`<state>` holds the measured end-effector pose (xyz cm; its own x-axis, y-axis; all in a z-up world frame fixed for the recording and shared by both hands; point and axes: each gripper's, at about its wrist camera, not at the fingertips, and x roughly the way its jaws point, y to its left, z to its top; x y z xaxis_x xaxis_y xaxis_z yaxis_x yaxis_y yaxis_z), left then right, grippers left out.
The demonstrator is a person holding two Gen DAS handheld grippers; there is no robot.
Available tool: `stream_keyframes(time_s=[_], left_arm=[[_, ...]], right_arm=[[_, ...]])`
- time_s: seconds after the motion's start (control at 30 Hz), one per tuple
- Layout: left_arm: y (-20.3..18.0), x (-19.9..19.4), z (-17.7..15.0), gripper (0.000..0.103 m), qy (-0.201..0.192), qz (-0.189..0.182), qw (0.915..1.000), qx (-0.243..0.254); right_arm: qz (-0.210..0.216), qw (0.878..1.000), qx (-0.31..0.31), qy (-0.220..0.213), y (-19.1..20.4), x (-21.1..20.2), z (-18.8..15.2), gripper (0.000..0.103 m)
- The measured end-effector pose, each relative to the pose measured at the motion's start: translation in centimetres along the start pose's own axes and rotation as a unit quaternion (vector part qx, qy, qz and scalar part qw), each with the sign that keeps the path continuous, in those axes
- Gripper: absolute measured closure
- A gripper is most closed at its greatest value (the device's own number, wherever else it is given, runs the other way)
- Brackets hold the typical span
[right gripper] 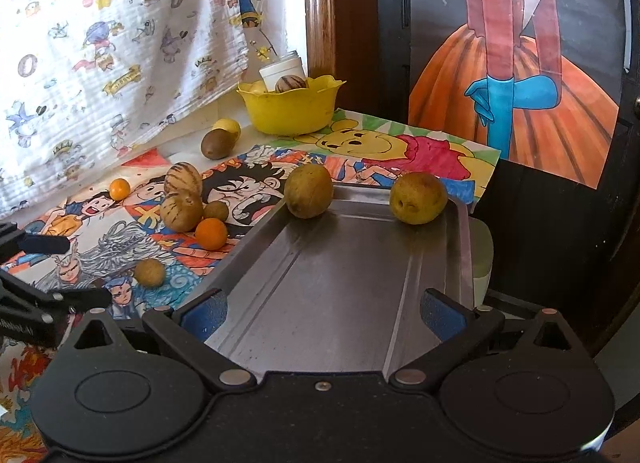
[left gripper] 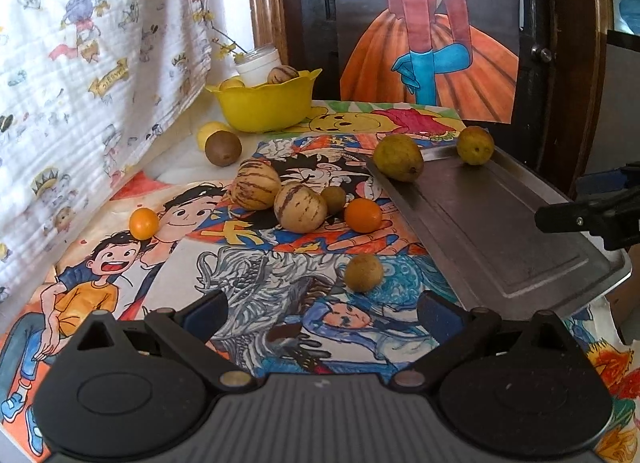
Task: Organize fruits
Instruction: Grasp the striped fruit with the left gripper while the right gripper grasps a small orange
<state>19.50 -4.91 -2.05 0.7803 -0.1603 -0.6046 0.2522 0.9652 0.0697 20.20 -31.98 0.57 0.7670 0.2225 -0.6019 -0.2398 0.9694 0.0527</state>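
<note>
A metal tray (right gripper: 340, 283) lies at the right of the table and holds two yellow-green pears (right gripper: 308, 190) (right gripper: 418, 197) at its far end. My right gripper (right gripper: 322, 313) is open and empty above the tray's near end. My left gripper (left gripper: 322, 313) is open and empty over the drawings, just short of a small brown fruit (left gripper: 363, 272). Two striped melons (left gripper: 300, 207), (left gripper: 255, 184), two oranges (left gripper: 363, 215), (left gripper: 144, 223) and another small brown fruit (left gripper: 333, 198) lie loose on the table. A yellow bowl (left gripper: 266, 103) at the back holds a striped melon (left gripper: 282, 75).
A kiwi (left gripper: 223, 148) and a lemon (left gripper: 210, 131) lie near the bowl. A white jar (left gripper: 258, 63) stands behind it. A printed cloth (left gripper: 80, 83) hangs at the left. A dark cabinet with a poster (left gripper: 440, 43) stands behind. The tray (left gripper: 500, 223) overhangs the table's right edge.
</note>
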Motion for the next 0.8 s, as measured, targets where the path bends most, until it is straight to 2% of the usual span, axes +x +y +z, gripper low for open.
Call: stream_keyframes(time_s=[0.23, 0.43, 0.63, 0.8], left_arm=[[2.7, 1.2, 1.9, 0.000, 0.000, 0.002, 0.9996, -0.030], [4.5, 3.3, 4.1, 0.000, -0.002, -0.003, 0.9986, -0.052], [6.0, 6.0, 5.9, 0.001, 0.016, -0.039, 0.9935, -0.106], [6.8, 8.3, 6.6, 0.001, 0.036, -0.073, 0.9865, -0.142]], right_arm=[[0.012, 1.000, -0.020, 0.004, 0.6, 1.8, 1.1, 0.001], [0.050, 0.995, -0.083, 0.017, 2.9, 4.1, 2.8, 0.001], [0.088, 0.984, -0.155, 0.018, 5.9, 6.4, 4.4, 0.004], [0.104, 0.978, -0.180, 0.017, 7.2, 8.3, 5.3, 0.015]])
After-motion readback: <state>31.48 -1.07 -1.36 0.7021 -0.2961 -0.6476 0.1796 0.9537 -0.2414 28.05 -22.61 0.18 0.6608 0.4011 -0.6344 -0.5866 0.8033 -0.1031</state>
